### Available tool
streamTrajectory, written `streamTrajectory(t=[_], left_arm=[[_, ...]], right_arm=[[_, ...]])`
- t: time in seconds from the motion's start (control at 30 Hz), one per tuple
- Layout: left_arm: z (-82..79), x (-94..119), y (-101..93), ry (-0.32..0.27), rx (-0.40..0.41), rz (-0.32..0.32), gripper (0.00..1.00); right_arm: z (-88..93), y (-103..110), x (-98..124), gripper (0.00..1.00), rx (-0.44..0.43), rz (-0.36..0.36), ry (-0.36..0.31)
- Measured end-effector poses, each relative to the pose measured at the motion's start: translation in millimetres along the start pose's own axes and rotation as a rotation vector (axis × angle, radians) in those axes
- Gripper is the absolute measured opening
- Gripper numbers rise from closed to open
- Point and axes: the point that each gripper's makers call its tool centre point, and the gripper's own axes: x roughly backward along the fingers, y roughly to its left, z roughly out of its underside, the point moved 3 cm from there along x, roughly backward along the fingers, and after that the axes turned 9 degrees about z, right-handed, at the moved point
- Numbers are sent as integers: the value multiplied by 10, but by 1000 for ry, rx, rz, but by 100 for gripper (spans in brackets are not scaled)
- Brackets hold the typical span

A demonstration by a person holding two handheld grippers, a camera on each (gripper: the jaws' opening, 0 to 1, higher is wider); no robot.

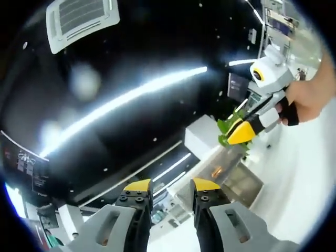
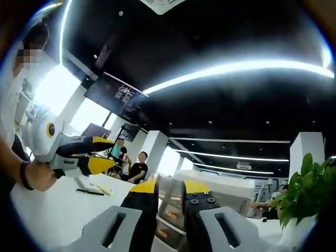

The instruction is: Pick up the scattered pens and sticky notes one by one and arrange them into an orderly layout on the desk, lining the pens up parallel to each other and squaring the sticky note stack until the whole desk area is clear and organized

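In the left gripper view, the left gripper [image 1: 171, 187] points up toward a dark ceiling, its yellow-tipped jaws standing apart with nothing between them. A long ceiling light [image 1: 126, 100] runs across the dark ceiling above the jaws, and an air vent [image 1: 81, 18] sits far up and to the left. To the upper right of the jaws, the right gripper [image 1: 247, 126] comes in, held by a hand [image 1: 310, 94]; its yellow-tipped jaws look close together, with nothing seen in them. Just behind that gripper is a green plant [image 1: 227, 128], and below it a white block [image 1: 202, 137].

In the right gripper view, the right gripper [image 2: 169, 187] has its jaws only a narrow gap apart and holds nothing. To the left of the jaws lies the white table [image 2: 52, 210]. On it, up and left of the jaws, a dark pen [image 2: 89, 191] lies flat, and just to the right of it sits a pale yellow sticky note stack [image 2: 106, 189], apart from the pen. Above them hovers the left gripper [image 2: 102, 153], gripped by a hand [image 2: 39, 178] with a dark wristband, its jaws apart. Beyond the table two people [image 2: 137, 169] stand. A green plant [image 2: 304, 194] is at the far right of the jaws, and a dark screen [image 2: 116, 97] hangs up and to the left.
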Motion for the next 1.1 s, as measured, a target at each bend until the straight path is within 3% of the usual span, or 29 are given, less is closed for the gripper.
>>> streamTrajectory(t=[0.63, 1.1], left_arm=[[-18, -27, -68, 5, 9, 23, 28], [139, -117, -213, 65, -18, 72, 28]], right_arm=[[81, 101, 4, 19, 22, -42, 26], [38, 322, -17, 20, 64, -113, 18]])
